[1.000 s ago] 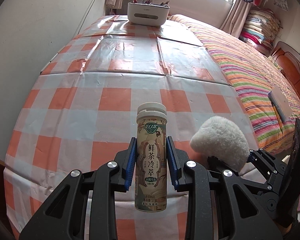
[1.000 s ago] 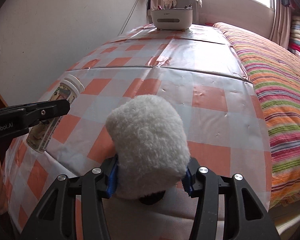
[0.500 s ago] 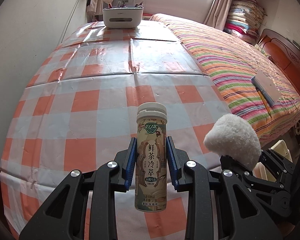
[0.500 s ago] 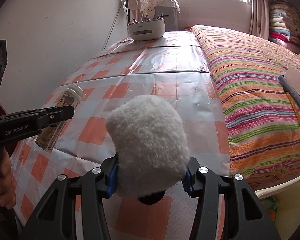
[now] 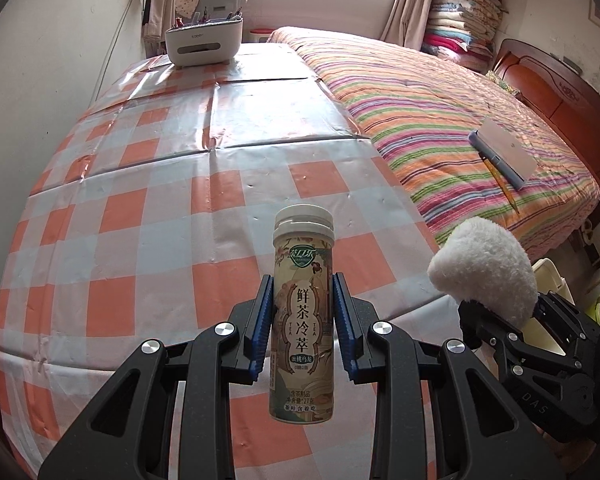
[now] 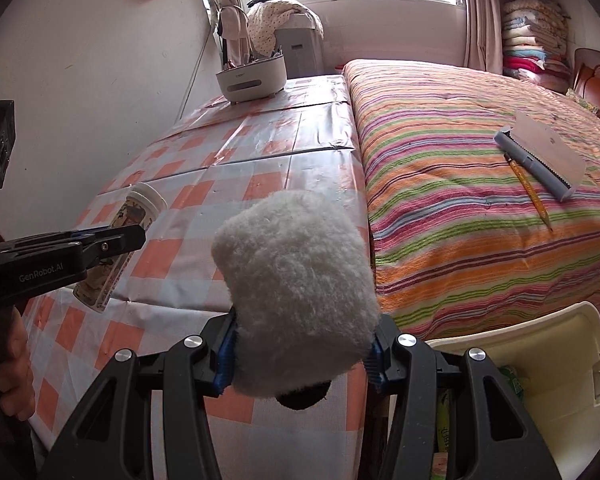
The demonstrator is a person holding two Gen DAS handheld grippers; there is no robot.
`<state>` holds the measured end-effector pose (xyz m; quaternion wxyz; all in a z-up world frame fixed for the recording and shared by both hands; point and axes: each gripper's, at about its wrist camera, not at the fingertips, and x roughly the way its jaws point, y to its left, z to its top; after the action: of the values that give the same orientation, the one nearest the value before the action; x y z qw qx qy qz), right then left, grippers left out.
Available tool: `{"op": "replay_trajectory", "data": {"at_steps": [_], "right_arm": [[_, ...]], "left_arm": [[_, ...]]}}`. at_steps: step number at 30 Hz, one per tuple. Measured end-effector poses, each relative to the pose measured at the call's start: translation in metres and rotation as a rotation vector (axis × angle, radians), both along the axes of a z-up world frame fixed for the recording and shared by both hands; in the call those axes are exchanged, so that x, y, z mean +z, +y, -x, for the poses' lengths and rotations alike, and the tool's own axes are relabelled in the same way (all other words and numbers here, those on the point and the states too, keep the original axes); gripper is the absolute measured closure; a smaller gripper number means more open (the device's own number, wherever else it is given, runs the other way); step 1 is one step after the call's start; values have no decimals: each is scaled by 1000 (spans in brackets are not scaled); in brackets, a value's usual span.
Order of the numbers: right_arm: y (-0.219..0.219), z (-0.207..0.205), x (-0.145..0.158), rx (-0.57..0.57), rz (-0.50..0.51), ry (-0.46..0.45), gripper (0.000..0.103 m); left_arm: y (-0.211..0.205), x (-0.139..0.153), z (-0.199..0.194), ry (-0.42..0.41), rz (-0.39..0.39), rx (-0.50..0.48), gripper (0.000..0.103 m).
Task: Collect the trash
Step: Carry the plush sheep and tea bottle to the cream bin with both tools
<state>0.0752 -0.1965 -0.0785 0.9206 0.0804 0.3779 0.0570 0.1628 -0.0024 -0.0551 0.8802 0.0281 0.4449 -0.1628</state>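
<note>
My left gripper (image 5: 302,320) is shut on a slim tea tube (image 5: 303,308) with a white cap and a printed label, held upright above the front edge of the checked table (image 5: 148,216). In the right wrist view the tea tube (image 6: 120,236) shows at the left, clamped in the left gripper (image 6: 116,240). My right gripper (image 6: 300,354) is shut on a white fluffy ball (image 6: 296,284) with a dark underside. The fluffy ball (image 5: 484,268) also appears at the right of the left wrist view. A cream bin (image 6: 548,364) stands below the right gripper, with wrappers inside.
A white organiser box (image 5: 204,42) with pens sits at the table's far end. The striped bed (image 6: 480,200) runs along the table's right side, with a grey notebook (image 6: 540,160) and a pencil (image 6: 530,190) on it. A wall bounds the left. A hand (image 6: 12,372) grips the left handle.
Both grippers have drawn back from the table toward its near right corner, each keeping its hold. The bed and the cream bin have come into view.
</note>
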Motion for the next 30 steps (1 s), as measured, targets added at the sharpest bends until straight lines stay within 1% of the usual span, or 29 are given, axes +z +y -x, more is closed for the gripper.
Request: {"op": "replay_trajectory", "data": {"at_steps": [12,21,30], "right_arm": [[-39,28,3,-94,-22,-24,54],[-71,52,0,-196,-53,-35,54],[-96,75,-1,-309,-34,-55,54]], "left_arm": [[-45,-3,15,3,-14,-78,75],[-74,-9,27,12,-22,-132,75],[-99,-10,43,17,-12,-188,75]]}}
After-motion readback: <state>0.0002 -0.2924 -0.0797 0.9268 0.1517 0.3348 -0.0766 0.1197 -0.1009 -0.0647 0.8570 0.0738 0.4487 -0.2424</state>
